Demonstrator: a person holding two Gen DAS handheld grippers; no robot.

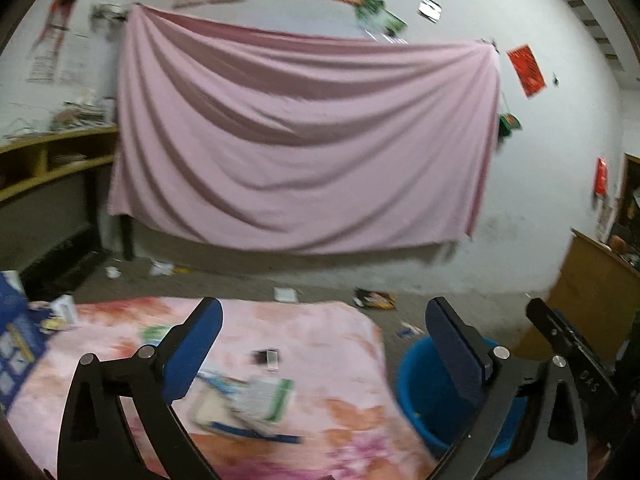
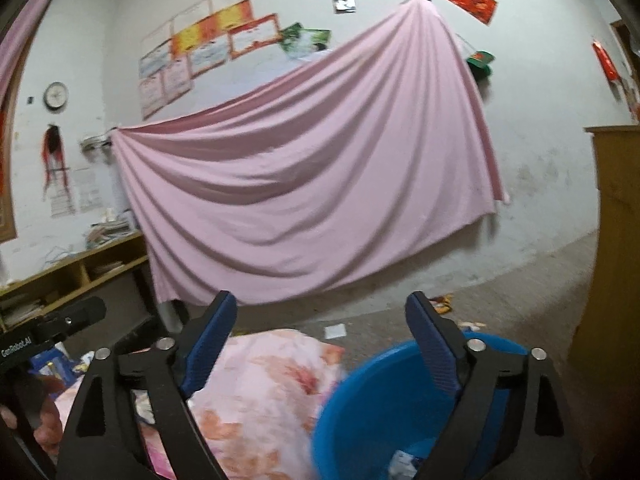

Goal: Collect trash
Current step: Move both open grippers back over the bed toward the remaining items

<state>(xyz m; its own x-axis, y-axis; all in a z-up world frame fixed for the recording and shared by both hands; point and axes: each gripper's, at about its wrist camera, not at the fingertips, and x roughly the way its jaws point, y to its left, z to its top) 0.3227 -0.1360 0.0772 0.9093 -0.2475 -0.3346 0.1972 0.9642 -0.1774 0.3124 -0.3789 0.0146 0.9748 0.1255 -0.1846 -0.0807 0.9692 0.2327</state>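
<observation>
My left gripper is open and holds nothing, raised above a table with a pink floral cloth. On that cloth lie crumpled paper packaging with green print, a small dark item and a blue strip. A blue bucket stands on the floor to the right of the table. My right gripper is open and empty, over the gap between the cloth and the blue bucket. A scrap of trash lies inside the bucket.
Blue boxes sit at the table's left end. Scraps litter the floor. A pink sheet hangs on the wall, a wooden shelf stands left, a wooden cabinet right. A hand holds the other gripper.
</observation>
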